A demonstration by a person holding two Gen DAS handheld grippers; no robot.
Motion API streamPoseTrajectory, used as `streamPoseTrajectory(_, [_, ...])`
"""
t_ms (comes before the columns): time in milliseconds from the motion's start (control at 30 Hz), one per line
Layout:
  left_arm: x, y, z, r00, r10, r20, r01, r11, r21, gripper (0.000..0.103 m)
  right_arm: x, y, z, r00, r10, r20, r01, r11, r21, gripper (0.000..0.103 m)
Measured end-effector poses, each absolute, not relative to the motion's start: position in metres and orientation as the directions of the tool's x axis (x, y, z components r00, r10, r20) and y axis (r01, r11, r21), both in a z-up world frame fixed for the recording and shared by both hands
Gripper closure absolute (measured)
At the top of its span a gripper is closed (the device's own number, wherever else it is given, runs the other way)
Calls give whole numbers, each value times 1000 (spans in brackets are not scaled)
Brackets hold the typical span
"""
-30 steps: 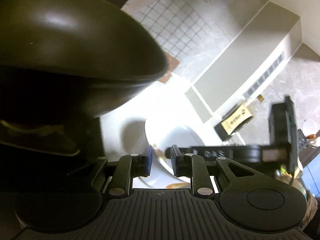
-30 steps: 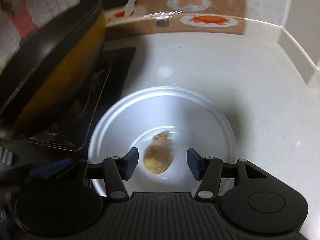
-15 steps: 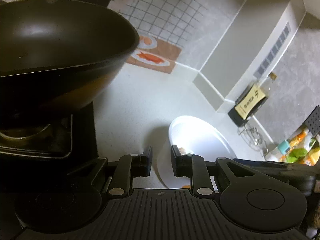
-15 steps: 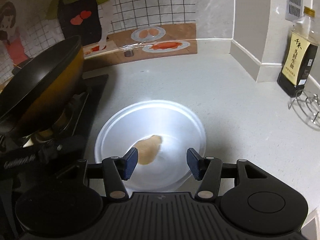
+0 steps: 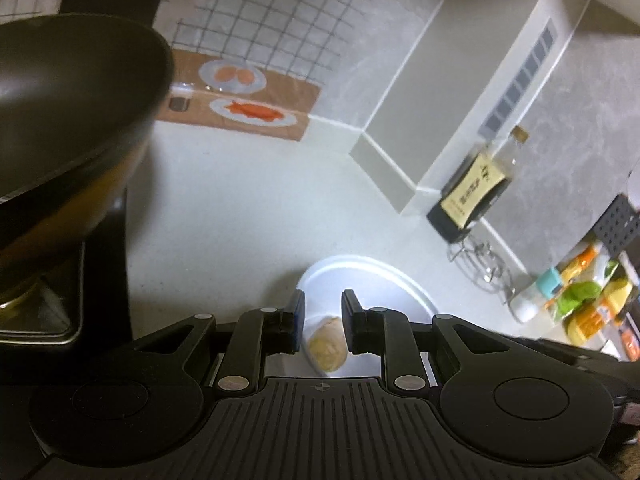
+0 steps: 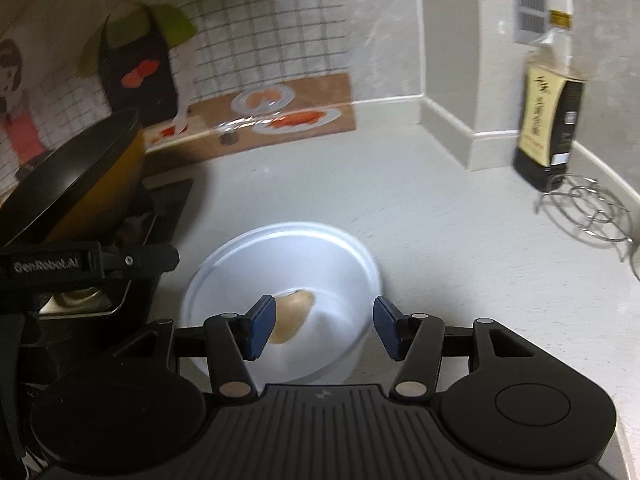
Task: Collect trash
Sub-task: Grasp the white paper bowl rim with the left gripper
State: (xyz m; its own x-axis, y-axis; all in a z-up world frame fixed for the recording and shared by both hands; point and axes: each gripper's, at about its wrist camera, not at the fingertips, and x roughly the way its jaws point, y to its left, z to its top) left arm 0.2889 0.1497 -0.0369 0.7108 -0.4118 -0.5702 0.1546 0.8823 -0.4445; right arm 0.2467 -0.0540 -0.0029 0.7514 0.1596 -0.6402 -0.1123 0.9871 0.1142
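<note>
Kitchen counter, seen from both wrist cameras. The task's thing, a tan food scrap (image 6: 291, 316), lies in a white bowl (image 6: 352, 264) on the pale counter (image 6: 420, 208), just right of the stove (image 5: 108, 264) and its dark pan (image 6: 76, 184). A sauce bottle (image 6: 548, 120) and a wire trivet (image 6: 588, 212) stand well apart at far right.

Right gripper (image 6: 322, 328): released, jaws standing wide, nothing between the pads; the scrap shows beyond its left finger. Left gripper (image 5: 323, 326): jaws narrow but parted and empty, with the scrap showing through the gap below them, not pinched.

Judged step: approach to pick up the scrap. To do it well, one gripper should centre over the scrap, descend inside the bowl's rim with the fingers astride the scrap's narrow width, and close gently, since it looks soft. The other gripper may steady the bowl, which could slide on the smooth counter.

Hard to make out: the near side of the bowl is hidden behind both gripper bodies; motion blur softens the right wrist view, so the scrap's exact nature is uncertain. No bin is in view.
</note>
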Motion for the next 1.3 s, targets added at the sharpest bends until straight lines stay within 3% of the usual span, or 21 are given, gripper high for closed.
streamPoseTrajectory(233, [303,131,-59,662,-414,-625,155,891,-427,81,239,-73,-15,738,116,-664,-63,993,104,49])
streamPoseTrajectory(333, [305,126,-61,673,-441,-595,195,881,-432,82,232,-81,-22,730,138,-669,-60,988,139,49])
streamPoseTrajectory(400, [309,129,-64,664,-469,-583,187,858,-477,91,228,-83,-27,724,137,-676,-51,988,145,49])
streamPoseTrajectory(467, [305,132,-61,681,-481,-552,183,842,-508,91,223,-84,-30,723,138,-677,-46,987,152,49])
streamPoseTrajectory(767, [269,109,-35,732,-412,-542,302,910,-285,86,208,-84,-42,705,136,-696,-30,986,163,49])
streamPoseTrajectory(933, [268,102,-46,686,-421,-593,310,907,-285,85,205,-84,-40,705,134,-697,-33,987,156,50])
streamPoseTrajectory(1167, [280,108,-78,591,-454,-667,252,889,-382,84,202,-82,-38,700,145,-700,-63,988,141,52])
streamPoseTrajectory(1300, [284,125,-96,548,-563,-618,227,811,-539,83,207,-79,-43,668,158,-727,-84,987,138,52])
